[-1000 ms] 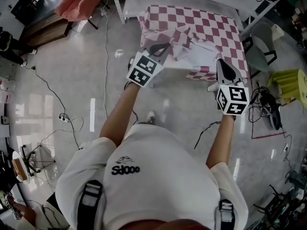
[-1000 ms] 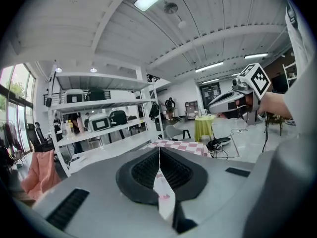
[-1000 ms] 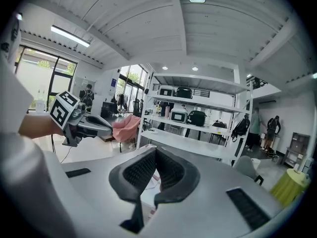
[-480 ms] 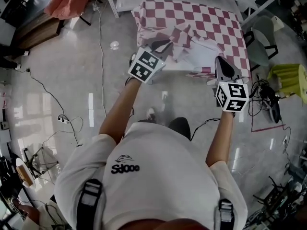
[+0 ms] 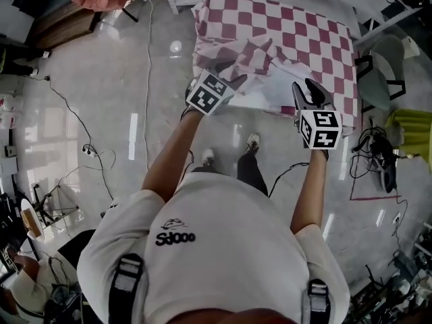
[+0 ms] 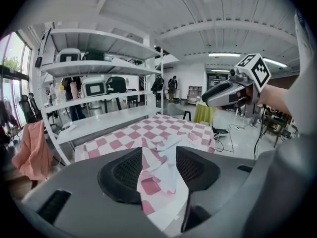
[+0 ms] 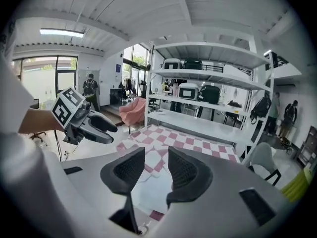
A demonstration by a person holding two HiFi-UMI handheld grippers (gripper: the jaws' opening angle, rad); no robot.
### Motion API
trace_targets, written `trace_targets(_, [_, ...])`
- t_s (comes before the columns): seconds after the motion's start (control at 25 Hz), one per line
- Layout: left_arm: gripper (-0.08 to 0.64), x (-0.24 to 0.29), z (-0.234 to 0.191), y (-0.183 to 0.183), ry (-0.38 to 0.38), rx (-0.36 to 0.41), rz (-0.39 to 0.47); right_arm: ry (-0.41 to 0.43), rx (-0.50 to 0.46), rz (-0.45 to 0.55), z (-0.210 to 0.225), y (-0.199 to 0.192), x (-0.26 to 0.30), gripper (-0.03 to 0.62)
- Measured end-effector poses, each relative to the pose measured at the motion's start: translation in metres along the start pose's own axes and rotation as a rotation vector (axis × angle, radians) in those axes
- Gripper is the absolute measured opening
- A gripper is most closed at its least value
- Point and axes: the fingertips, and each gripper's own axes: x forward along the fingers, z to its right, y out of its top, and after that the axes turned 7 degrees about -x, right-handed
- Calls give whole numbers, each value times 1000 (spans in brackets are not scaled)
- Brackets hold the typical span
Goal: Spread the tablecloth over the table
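Now both sets of jaws stand apart, having just been opening. A loose fold of the checked tablecloth [image 5: 290,39] lies between the jaws of the left hand-held gripper [image 6: 158,170]. The right hand-held gripper [image 7: 156,165] holds nothing. The tablecloth drapes and hides the counter, its near edge rumpled and turned back.

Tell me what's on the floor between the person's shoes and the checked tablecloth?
Nothing: in the head view, only bare glossy floor separates the shoes from the tablecloth.

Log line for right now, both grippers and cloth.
left gripper: jaws just opened, tablecloth fold loose between them | right gripper: jaws just opened, nothing between | tablecloth: near edge rumpled
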Motion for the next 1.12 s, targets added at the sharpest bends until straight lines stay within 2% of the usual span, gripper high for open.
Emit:
trace_targets(0.16, [235,31,-15,-14,59,-77,-69,54,-45,-59,38,-25,38,186])
trace_targets(0.32, [290,65,-22,-40,85,-130,-163,137,-66,-115,64,-58,83,193])
trace_targets(0.4, [293,77,-27,-52,111,-169,-187,179,-79,-134,72,-73,105,195])
trace_targets(0.8, [288,105,-51,-85,221,-338,-215,344,-132,-229,78,-128,196,209])
trace_targets(1.12, [198,116,-59,-99,234,-429,-212,385,-237,-332,62,-167,250,210])
